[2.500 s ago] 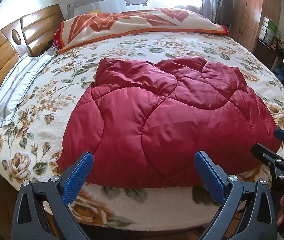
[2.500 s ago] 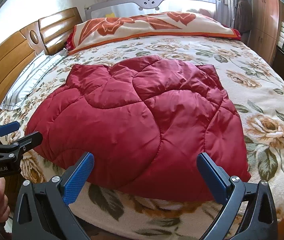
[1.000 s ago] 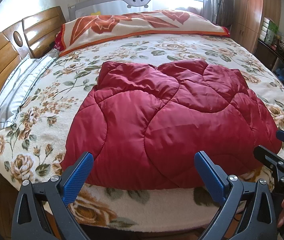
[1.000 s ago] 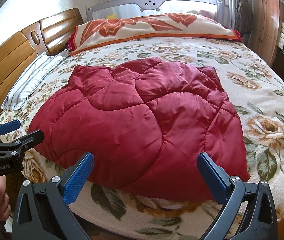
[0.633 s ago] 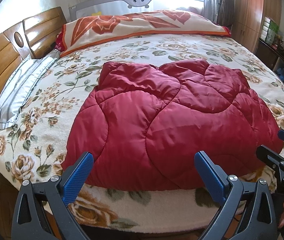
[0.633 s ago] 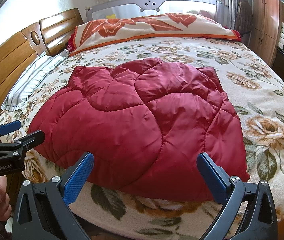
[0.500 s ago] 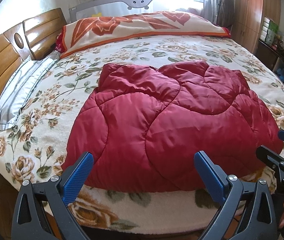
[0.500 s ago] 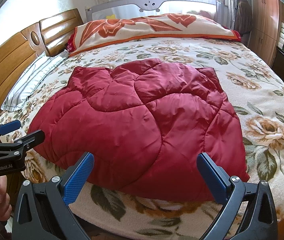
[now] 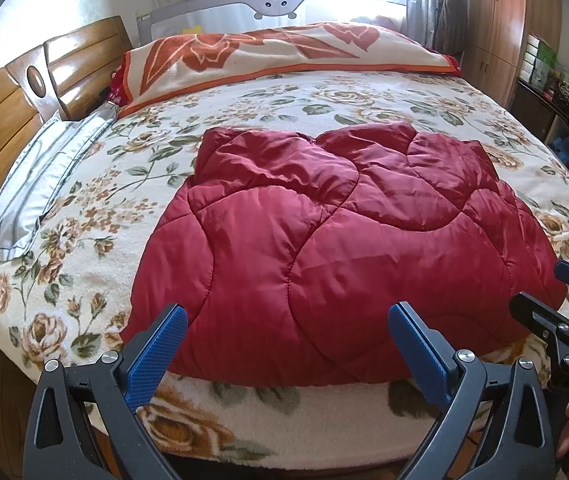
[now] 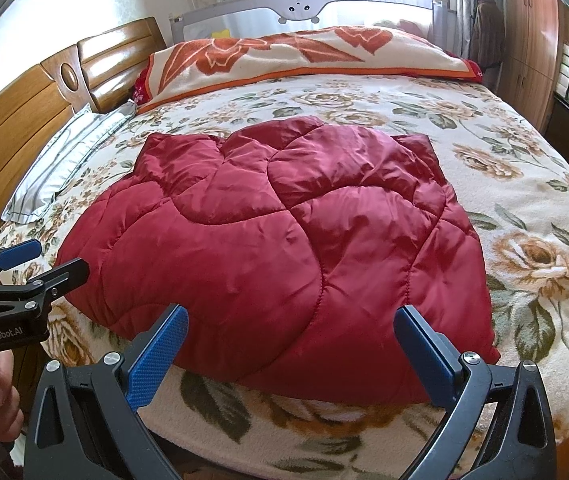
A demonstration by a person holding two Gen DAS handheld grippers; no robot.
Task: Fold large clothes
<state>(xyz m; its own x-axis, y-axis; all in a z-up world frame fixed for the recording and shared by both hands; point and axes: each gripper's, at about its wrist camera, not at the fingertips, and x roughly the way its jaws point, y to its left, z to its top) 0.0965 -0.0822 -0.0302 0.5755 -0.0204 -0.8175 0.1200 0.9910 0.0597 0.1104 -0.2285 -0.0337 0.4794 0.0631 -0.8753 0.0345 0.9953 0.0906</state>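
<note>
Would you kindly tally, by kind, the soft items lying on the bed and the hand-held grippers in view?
Red quilted garment: 1
Orange floral folded blanket at the far edge: 1
Grey striped pillow by the wooden headboard: 1
Hand-held grippers, both open and holding nothing: 2, left and right
Total: 5

One bed (image 9: 96, 248), covered by one floral blanket (image 10: 524, 184). One red quilted garment (image 9: 324, 248) lies on it. One long orange-and-cream pillow (image 9: 284, 54) sits at the far side, and one grey striped pillow (image 9: 40, 184) lies beside the one wooden headboard (image 9: 8, 120). Two grippers are in view, the left gripper (image 9: 284, 354) and the right gripper (image 10: 290, 354), each with two blue-padded fingers spread apart. One wooden wardrobe (image 9: 496, 20) stands at the right
</note>
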